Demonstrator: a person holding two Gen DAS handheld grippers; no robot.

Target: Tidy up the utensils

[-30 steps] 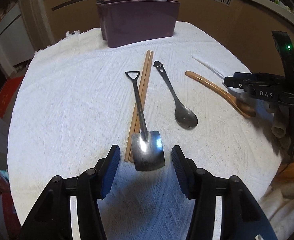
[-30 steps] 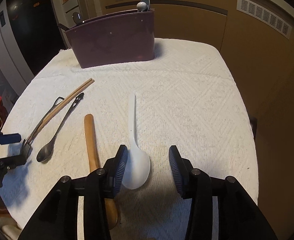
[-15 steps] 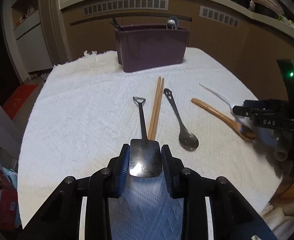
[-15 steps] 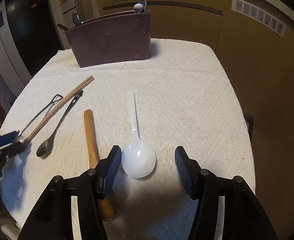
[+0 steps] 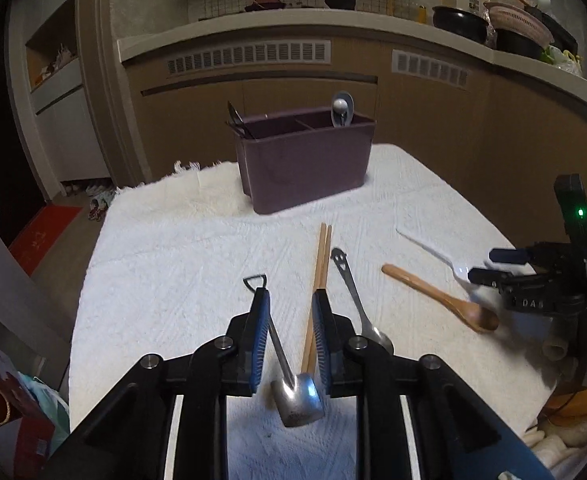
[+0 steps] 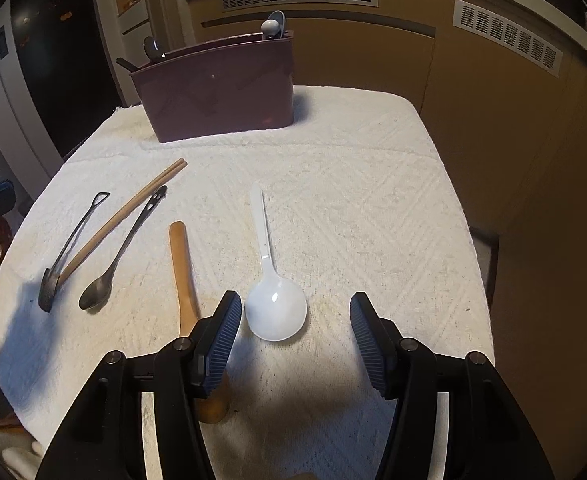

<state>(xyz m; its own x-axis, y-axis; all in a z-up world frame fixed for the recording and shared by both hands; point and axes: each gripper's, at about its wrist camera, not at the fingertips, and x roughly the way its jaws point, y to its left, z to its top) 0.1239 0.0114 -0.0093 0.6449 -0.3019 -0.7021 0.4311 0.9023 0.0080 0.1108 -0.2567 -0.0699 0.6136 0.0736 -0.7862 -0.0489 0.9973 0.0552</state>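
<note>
A metal shovel-shaped spoon point(image 5: 293, 392) lies on the white towel point(image 5: 173, 264) between the fingers of my left gripper point(image 5: 289, 308). The jaws are narrowly apart and do not grip it; it also shows lying flat in the right wrist view point(image 6: 73, 248). My right gripper point(image 6: 293, 320) is open over the bowl of a white plastic spoon point(image 6: 273, 308). A pair of wooden chopsticks point(image 5: 320, 264), a metal spoon point(image 5: 357, 300) and a wooden spoon point(image 5: 441, 300) lie between them. The purple utensil holder point(image 5: 305, 156) stands at the back.
The holder point(image 6: 217, 92) has a few utensils standing in its compartments. The towel's edges drop off on all sides. Brown cabinets point(image 5: 453, 132) stand behind the table. The right gripper's body point(image 5: 549, 292) shows at the right of the left wrist view.
My left gripper had closed on the shovel spoon's blade; now the jaws are partly apart, it has moved forward, and the spoon lies loose between them. My right gripper opened wider and drew back slightly.
</note>
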